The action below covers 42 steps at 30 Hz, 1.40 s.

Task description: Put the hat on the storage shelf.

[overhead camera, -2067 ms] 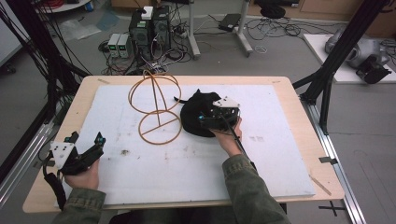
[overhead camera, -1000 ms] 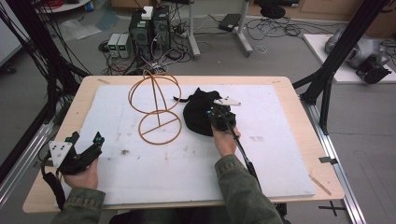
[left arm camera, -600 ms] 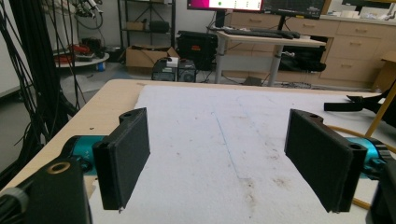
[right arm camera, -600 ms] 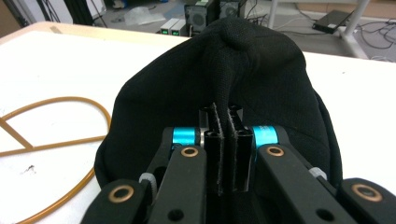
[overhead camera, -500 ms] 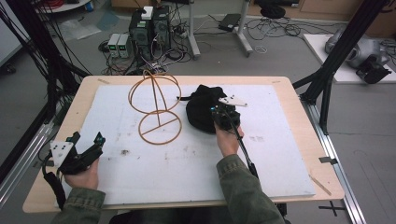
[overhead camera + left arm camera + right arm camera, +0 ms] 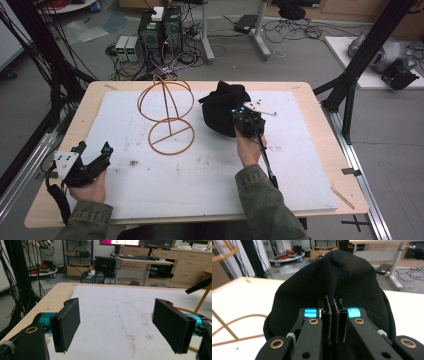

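High view: worktop point(image 6: 310, 165), then wire stand point(image 6: 166, 112) mid-far, then black cap point(image 6: 222, 107) just right of it near the far edge. My right gripper point(image 6: 245, 121) pinches cap fabric, jaws together. My left gripper point(image 6: 92, 162) idles spread wide, near-left corner, well apart.

Black cloth point(image 6: 222, 111); orange wire stand point(image 6: 167, 112); white mat point(image 6: 210, 170).

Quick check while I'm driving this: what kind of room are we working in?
Most likely a robotics or electronics lab. Computer towers and tangled cables sit on the floor beyond the table, a monitor stands on a desk, and a black metal frame surrounds the bench.
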### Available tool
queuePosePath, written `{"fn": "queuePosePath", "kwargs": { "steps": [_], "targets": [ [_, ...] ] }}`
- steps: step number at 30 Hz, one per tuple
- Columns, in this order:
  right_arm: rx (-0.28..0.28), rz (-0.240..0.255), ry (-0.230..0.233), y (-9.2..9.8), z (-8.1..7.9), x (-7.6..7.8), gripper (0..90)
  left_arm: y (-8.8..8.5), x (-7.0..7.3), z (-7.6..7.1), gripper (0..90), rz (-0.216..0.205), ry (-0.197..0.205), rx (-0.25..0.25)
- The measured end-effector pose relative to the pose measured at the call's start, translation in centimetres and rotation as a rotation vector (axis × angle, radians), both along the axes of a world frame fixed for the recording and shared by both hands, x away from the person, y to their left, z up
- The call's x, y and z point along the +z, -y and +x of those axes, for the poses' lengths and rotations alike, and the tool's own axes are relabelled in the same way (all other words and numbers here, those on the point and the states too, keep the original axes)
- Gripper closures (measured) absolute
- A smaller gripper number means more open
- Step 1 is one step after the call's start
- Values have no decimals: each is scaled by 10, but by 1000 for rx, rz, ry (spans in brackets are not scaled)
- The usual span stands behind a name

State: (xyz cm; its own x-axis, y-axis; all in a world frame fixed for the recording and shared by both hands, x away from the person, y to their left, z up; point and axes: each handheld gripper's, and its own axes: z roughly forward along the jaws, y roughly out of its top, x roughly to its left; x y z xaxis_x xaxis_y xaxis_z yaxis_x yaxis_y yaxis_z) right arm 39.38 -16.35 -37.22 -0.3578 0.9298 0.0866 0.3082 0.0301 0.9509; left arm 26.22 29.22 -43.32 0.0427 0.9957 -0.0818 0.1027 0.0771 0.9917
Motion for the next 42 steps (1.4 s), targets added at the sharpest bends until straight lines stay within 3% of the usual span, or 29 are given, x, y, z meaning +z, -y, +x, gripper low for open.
{"fn": "queuePosePath", "kwargs": {
  "steps": [6,18,25,31,33,36,42],
  "targets": [
    [21,41,38,7,-4,7,875,1,0,0,226,3,0,-2],
    [28,75,177,14,-18,24,875,2,0,0,226,1,2,-2],
    [32,97,200,18,-19,31,875,1,0,-1,226,2,5,-4],
    [39,120,250,19,-22,38,875,1,0,0,226,0,2,-9],
    [40,152,294,19,-23,44,875,2,0,0,226,0,2,-11],
    [46,164,319,18,-24,51,875,2,0,0,226,2,3,-11],
    [69,162,366,13,-26,68,875,1,0,0,226,-2,5,-7]
  ]
}}
